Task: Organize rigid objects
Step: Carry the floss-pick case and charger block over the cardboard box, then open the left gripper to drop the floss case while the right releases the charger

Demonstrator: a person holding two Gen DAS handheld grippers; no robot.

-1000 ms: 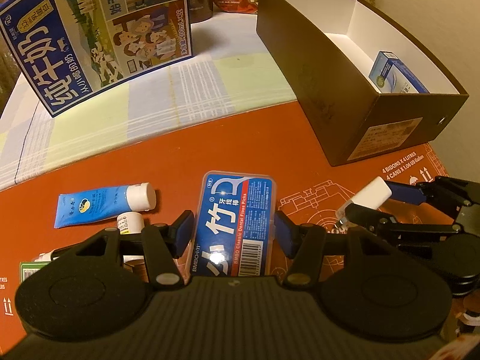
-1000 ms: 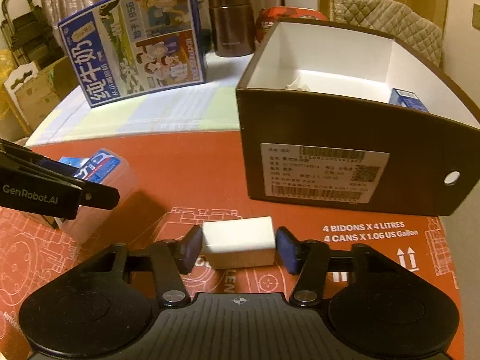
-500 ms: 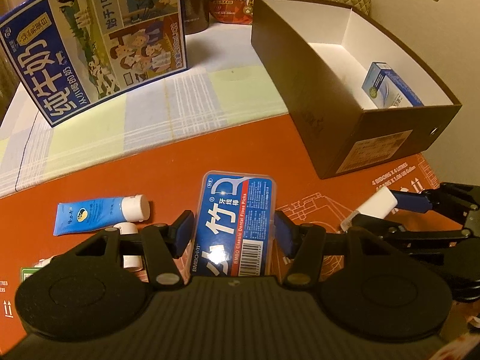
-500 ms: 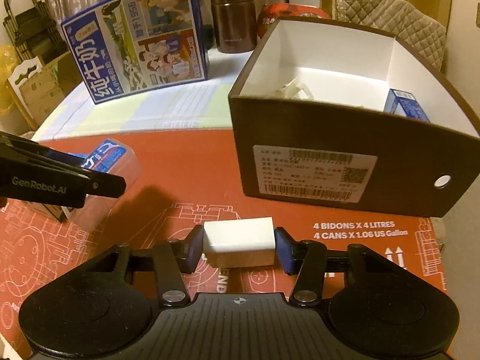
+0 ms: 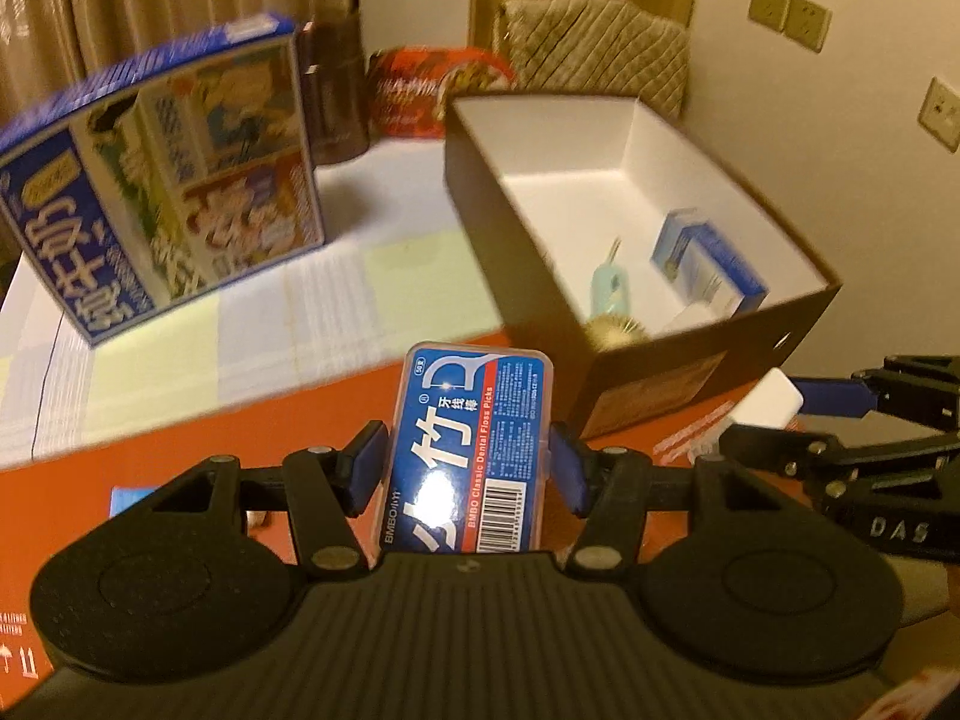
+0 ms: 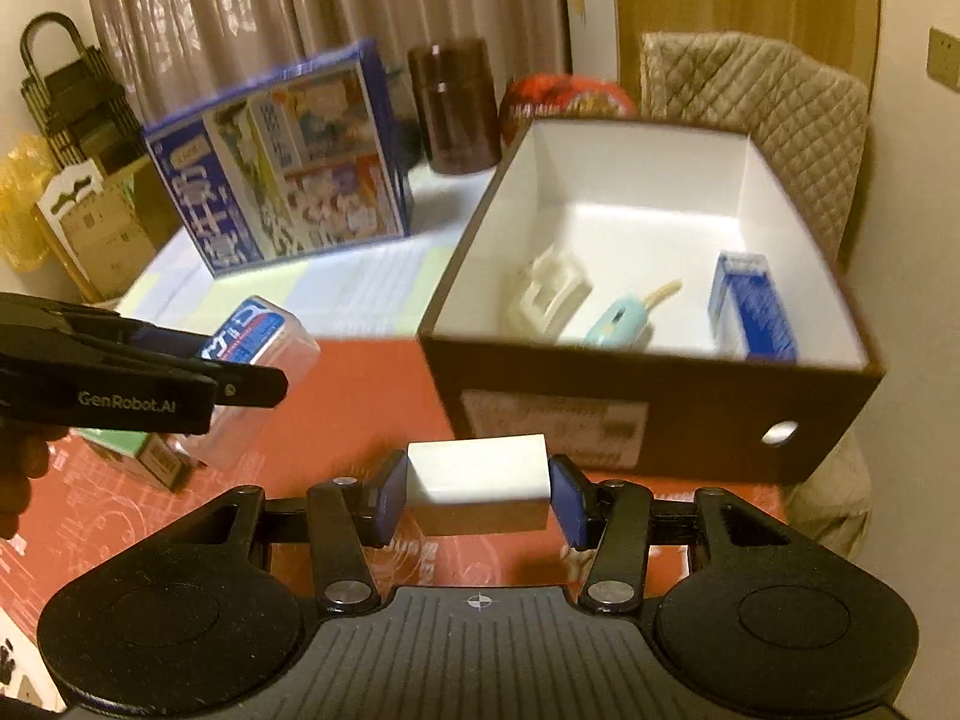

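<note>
Two grippers carry loads above the red mat (image 6: pixel 360 396) as we look along them. Our left gripper (image 5: pixel 468 468) has its blue pads pressed on both long sides of a clear floss pick case (image 5: pixel 468 450) with a blue label, held off the surface and pointing toward the brown box (image 5: pixel 528 252). Our right gripper (image 6: pixel 477 495) is clamped on a small white block (image 6: pixel 480 480), one pad against each end, also lifted clear of the mat and just short of the box's labelled front wall. Inside the white-lined box we see a blue and white carton (image 6: pixel 753 306) against the right wall, a pale teal brush (image 6: pixel 621 321) near the front, and a white plastic holder (image 6: pixel 549 294) to its left. Behind, on the checked cloth (image 5: pixel 240 336), stands a large blue milk carton (image 5: pixel 162 180), with a brown canister (image 6: pixel 456 105) and a red bowl (image 6: pixel 564 96) further back.
</note>
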